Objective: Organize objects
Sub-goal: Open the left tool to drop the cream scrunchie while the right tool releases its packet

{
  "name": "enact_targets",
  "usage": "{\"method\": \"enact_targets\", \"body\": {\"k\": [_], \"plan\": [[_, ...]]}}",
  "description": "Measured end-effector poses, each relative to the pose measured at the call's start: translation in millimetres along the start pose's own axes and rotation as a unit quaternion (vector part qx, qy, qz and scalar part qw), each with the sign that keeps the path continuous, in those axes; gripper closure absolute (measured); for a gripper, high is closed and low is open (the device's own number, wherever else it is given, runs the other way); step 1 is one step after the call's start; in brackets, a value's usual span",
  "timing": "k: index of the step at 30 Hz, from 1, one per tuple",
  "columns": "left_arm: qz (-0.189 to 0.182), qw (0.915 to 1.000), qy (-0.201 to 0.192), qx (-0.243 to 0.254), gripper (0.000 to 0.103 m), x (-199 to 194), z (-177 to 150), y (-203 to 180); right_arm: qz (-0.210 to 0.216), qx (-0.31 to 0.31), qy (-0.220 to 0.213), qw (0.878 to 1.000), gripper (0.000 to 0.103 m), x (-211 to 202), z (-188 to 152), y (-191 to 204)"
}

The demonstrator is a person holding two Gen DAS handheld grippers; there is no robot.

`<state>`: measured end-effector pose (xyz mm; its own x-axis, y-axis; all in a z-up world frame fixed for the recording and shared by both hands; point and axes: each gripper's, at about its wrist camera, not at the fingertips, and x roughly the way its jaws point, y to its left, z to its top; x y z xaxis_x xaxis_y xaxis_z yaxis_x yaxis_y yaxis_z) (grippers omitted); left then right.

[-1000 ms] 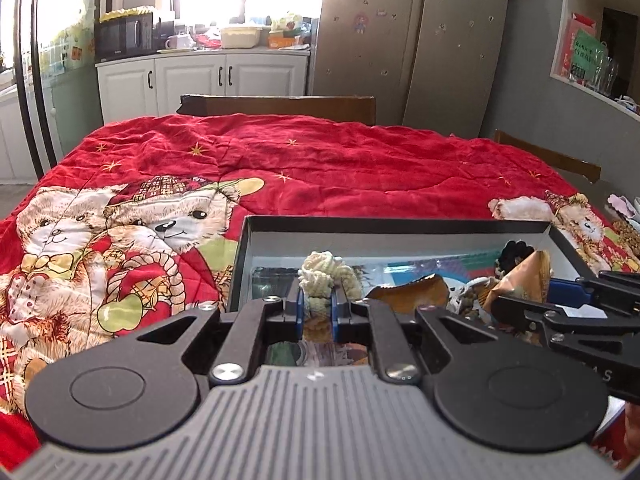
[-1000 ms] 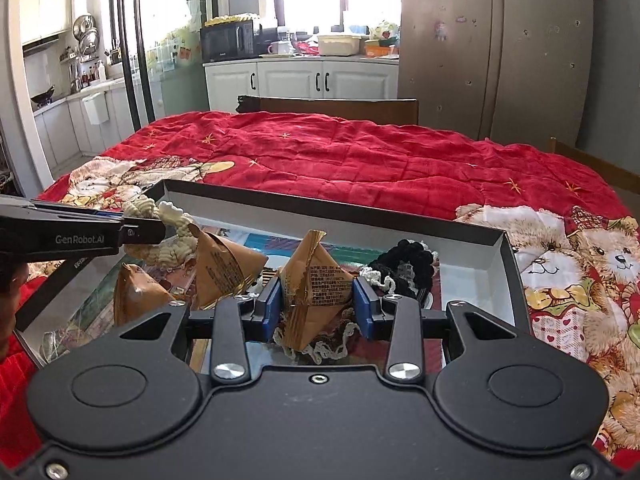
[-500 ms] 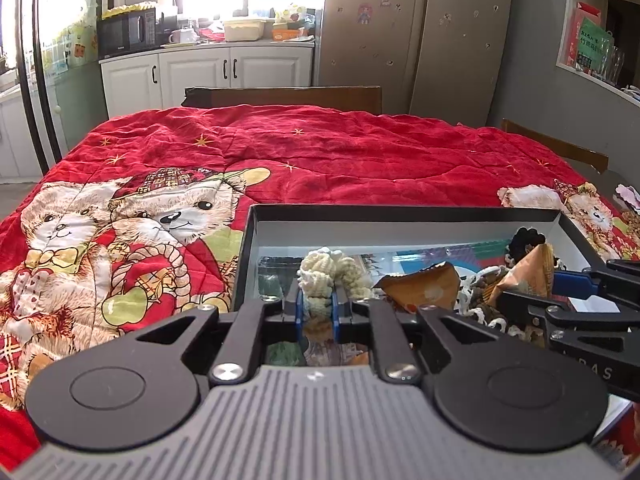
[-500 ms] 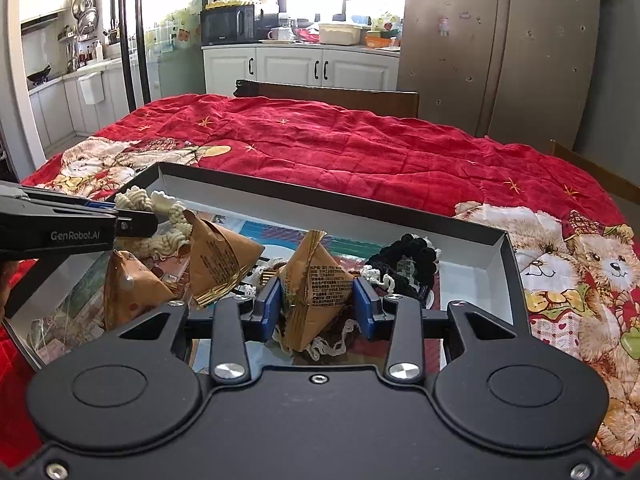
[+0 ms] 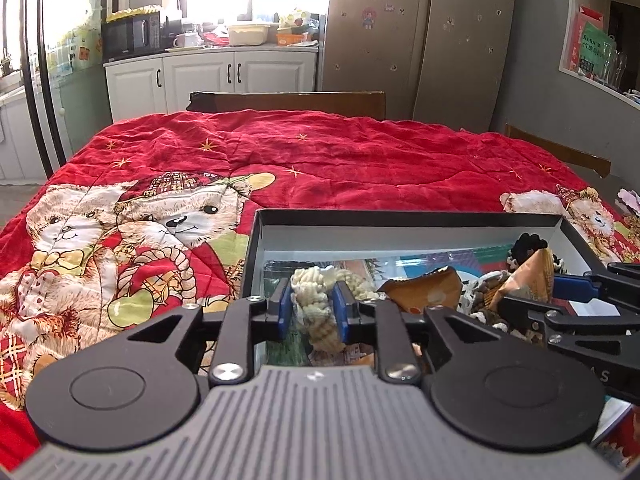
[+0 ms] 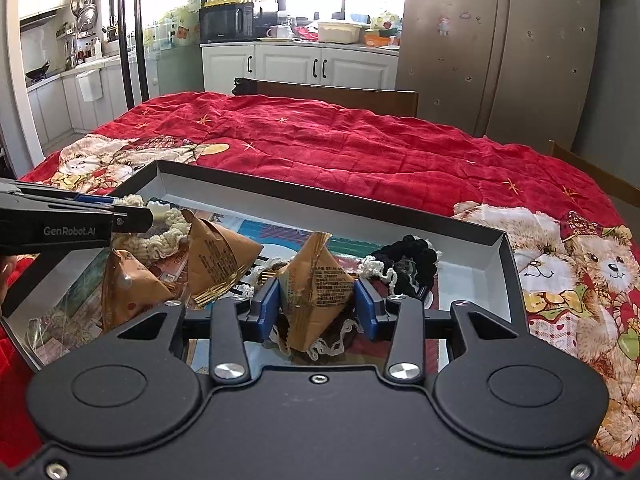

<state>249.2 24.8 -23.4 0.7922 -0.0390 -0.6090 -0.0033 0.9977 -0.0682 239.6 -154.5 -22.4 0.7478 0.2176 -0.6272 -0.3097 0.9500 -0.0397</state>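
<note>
A shallow black box (image 5: 400,216) (image 6: 320,204) lies on the red quilt. My left gripper (image 5: 312,304) reaches into its left end. Its jaws are opening, and a cream crocheted piece (image 5: 314,312) (image 6: 168,232) sits loosely between the blue pads, resting in the box. My right gripper (image 6: 316,304) is at the box's right part, shut on a brown pyramid packet (image 6: 320,288) (image 5: 524,276) that stands on tangled yarn; its jaws are starting to ease apart. Two more brown packets (image 6: 220,256) (image 6: 128,288) lie between the grippers.
A black crocheted piece (image 6: 408,256) lies at the box's far right. The red bear-print quilt (image 5: 320,160) covers the table. Wooden chair backs (image 5: 288,102) (image 5: 560,152) stand at its far and right edges, with kitchen cabinets and a fridge behind them.
The left pads, pinched tight on the cream piece before, have spread and the yarn has puffed out between them. The right pads stand slightly wider. Neither hand has moved.
</note>
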Motion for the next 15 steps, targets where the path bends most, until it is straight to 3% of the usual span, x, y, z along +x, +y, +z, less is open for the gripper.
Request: {"method": "enact_targets", "body": {"k": [6,15], "plan": [[-0.002,1.0000,-0.008,-0.001,0.049,-4.7,1.2,-0.8,0.002,0.004,-0.006,1.000,0.054,-3.7,-0.5,-1.1],[0.004,0.9997,-0.025,0.004,0.039,-14.1,2.6,-3.4,-0.002,0.006,-0.017,1.000,0.051,-12.9,-1.6,-0.6]]}}
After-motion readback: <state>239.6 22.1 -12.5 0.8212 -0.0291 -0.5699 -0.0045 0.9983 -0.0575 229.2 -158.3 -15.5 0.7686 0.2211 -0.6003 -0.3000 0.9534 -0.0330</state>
